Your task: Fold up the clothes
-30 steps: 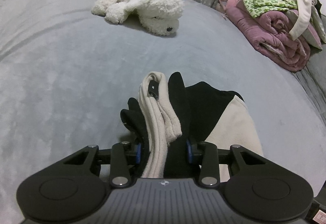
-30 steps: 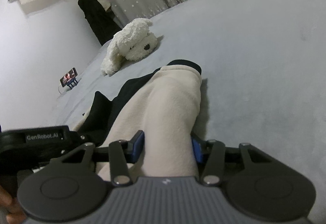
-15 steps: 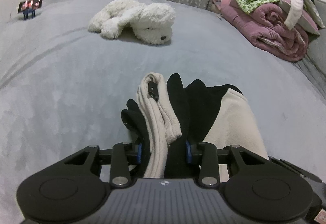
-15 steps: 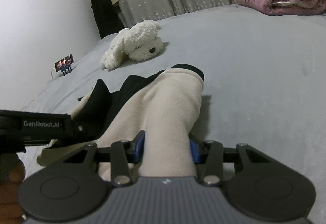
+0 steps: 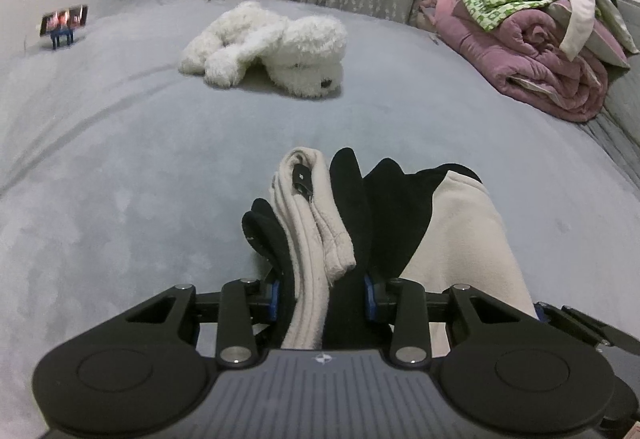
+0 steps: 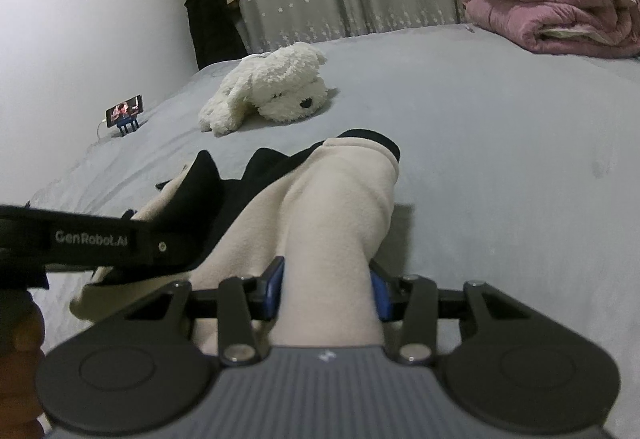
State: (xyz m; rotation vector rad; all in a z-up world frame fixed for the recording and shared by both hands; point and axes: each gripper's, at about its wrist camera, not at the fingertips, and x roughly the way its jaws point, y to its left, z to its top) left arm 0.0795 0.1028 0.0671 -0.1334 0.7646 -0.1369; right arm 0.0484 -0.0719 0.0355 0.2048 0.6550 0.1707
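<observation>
A black and cream fleece garment is bunched up over the grey bed. My left gripper is shut on a thick fold of its cream edge and black cloth. In the right wrist view, my right gripper is shut on the cream sleeve-like part of the same garment, which drapes forward and down to the bed. The left gripper's black body crosses that view at the left, close beside the right one. A person's hand holds it.
A white plush dog lies further back on the bed. A pile of clothes and a pink quilt sits at the back right. A phone on a small stand stands at the far left. Grey curtains hang behind.
Both wrists have rolled, so the bed looks more level in each view. The right gripper has risen a little with the cream part. Both grips on the garment stay as they were.
</observation>
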